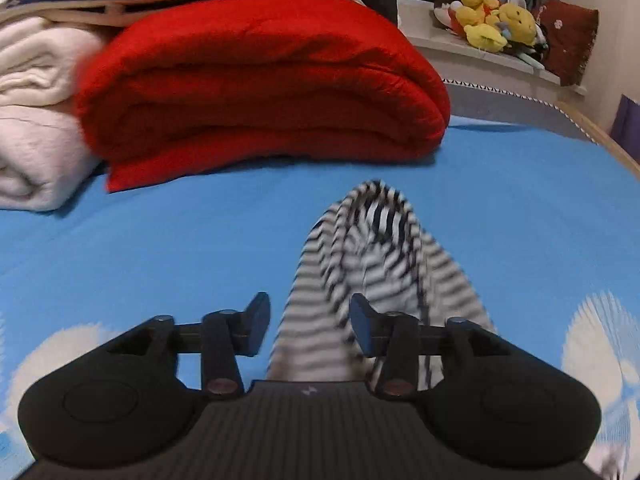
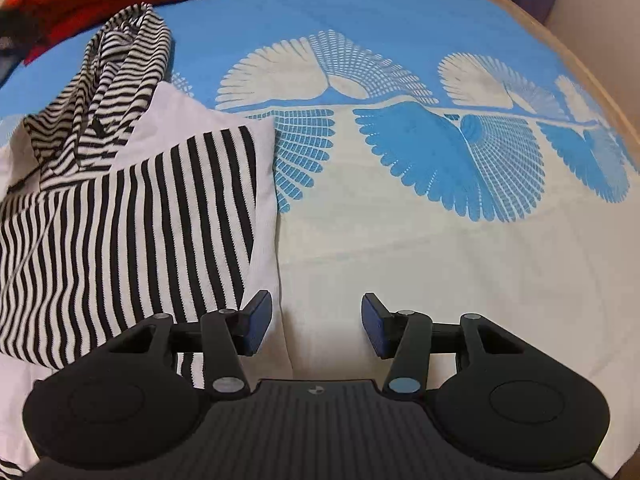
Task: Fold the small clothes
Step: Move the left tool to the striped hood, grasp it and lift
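Note:
A small black-and-white striped garment (image 1: 360, 264) lies bunched on the blue bedsheet (image 1: 160, 248) and looks blurred in the left wrist view. It runs between the fingers of my left gripper (image 1: 310, 326). The jaws stand apart and blue sheet shows between the left pad and the cloth, so nothing is pinched. In the right wrist view the same garment (image 2: 120, 220) lies at the left, partly flat with white panels, its far end crumpled (image 2: 120, 60). My right gripper (image 2: 316, 328) is open just over the garment's right edge, with nothing gripped.
A folded red blanket (image 1: 260, 92) and a white blanket (image 1: 36, 120) are stacked at the far side of the bed. Yellow plush toys (image 1: 496, 20) sit on a shelf beyond. The bed's wooden edge (image 2: 560, 40) curves along the right. Fan-patterned sheet (image 2: 440, 140) stretches right of the garment.

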Demonstrator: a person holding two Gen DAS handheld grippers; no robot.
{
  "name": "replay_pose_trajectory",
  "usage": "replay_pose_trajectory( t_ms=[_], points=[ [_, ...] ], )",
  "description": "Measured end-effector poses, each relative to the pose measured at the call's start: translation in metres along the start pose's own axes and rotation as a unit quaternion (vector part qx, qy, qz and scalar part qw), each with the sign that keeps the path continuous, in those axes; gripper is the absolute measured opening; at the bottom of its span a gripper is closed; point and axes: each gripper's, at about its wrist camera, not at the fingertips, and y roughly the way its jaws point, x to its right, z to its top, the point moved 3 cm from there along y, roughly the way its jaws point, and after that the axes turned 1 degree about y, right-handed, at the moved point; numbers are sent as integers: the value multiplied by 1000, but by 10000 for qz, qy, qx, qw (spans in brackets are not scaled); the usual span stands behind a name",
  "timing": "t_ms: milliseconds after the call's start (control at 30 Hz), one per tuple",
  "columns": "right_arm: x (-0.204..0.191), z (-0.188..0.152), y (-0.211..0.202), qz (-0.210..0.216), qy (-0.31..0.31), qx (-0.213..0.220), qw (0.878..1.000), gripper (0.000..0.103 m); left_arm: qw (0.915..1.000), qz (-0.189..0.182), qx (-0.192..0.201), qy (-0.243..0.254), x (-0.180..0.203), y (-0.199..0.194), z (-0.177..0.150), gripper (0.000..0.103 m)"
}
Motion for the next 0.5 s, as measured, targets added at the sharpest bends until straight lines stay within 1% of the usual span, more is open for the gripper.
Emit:
replay_pose_trajectory(
  t_ms=[67,200,267,300,333,367,400,433,500],
  points=[
    [-4,-1,3,66,-48,-48,10000,52,10000,45,20,-21,8,31,10,51],
    [-11,0,4,107,-160,-52,9998,52,9994,355,-4,-52,13,78,27,51],
    [-12,1,5,105,-114,-35,9999,52,9984,558,15,82,14,91,32,51],
    [-13,1,5,121,-90,-30,9999,52,9983,539,-2,227,17,97,33,49],
    [-14,2,5,142,-77,-25,9999,52,9981,491,-65,380,19,100,32,43],
    [-16,2,5,160,-72,-23,9998,52,9974,433,-137,558,22,102,31,15],
    [-17,2,5,174,-69,-27,9998,52,9965,305,-207,757,27,101,29,0],
    [-18,3,5,183,-57,-25,9998,52,9960,185,-158,864,28,95,29,0],
    [-19,4,3,201,-18,-1,9998,52,9956,-105,49,932,29,69,27,0]
  ],
)
